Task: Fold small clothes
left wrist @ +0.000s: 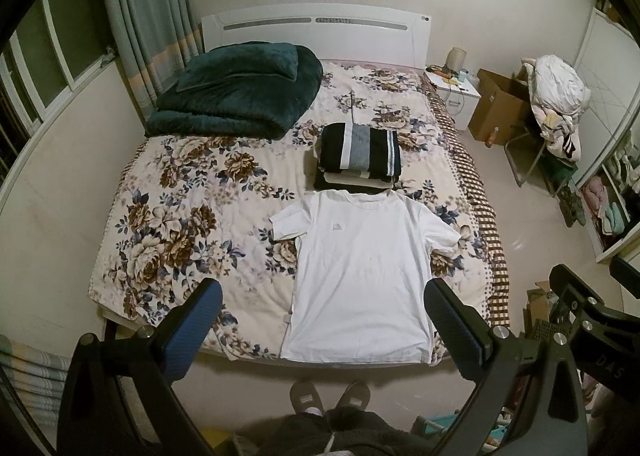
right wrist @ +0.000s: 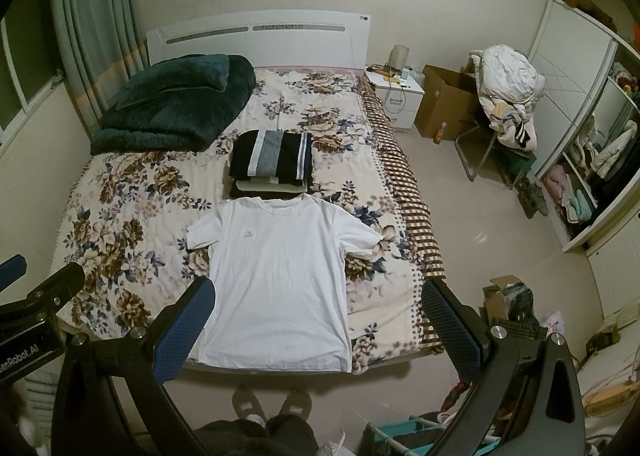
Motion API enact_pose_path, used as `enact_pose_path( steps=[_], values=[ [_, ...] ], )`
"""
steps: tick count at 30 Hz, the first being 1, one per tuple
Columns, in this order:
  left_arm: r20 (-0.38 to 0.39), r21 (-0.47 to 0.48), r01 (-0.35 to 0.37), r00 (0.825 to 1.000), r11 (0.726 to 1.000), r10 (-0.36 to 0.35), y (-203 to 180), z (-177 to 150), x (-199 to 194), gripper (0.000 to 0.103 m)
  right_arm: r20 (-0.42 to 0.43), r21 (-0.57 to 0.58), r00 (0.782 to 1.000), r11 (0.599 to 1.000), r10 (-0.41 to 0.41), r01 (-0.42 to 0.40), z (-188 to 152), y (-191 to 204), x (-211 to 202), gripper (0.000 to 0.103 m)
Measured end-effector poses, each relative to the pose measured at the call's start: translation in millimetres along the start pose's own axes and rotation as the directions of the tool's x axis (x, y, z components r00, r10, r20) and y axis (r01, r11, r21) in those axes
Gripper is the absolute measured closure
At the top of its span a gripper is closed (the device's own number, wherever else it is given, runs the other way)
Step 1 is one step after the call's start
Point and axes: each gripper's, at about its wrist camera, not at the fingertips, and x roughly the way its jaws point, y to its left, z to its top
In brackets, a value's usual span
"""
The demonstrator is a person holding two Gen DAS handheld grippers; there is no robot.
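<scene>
A white T-shirt (left wrist: 360,268) lies flat and face up on the floral bedspread (left wrist: 180,216), its hem at the near edge of the bed; it also shows in the right wrist view (right wrist: 276,276). Beyond its collar sits a stack of folded clothes (left wrist: 358,156), topped by a black, grey and white striped piece, also in the right wrist view (right wrist: 272,162). My left gripper (left wrist: 324,320) is open and empty, held high above the shirt's hem. My right gripper (right wrist: 318,320) is open and empty too, above the shirt's lower right.
A folded dark green blanket (left wrist: 236,88) lies at the bed's far left. A white nightstand (right wrist: 396,94), a cardboard box (right wrist: 444,104) and a chair piled with clothes (right wrist: 508,96) stand right of the bed. An open wardrobe (right wrist: 592,160) is at far right. The person's slippers (left wrist: 328,396) are at the bed's foot.
</scene>
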Motion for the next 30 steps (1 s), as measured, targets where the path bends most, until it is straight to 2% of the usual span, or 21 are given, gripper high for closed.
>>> enact_pose_path(
  steps=[30],
  values=[
    [0.008,-0.006,0.006,1.0,1.0,-0.006,-8.4,6.7,-4.3,0.0,0.012,0.002,1.0,1.0,0.004,-0.004,2.7,-1.6,-5.1,0.0]
  ],
)
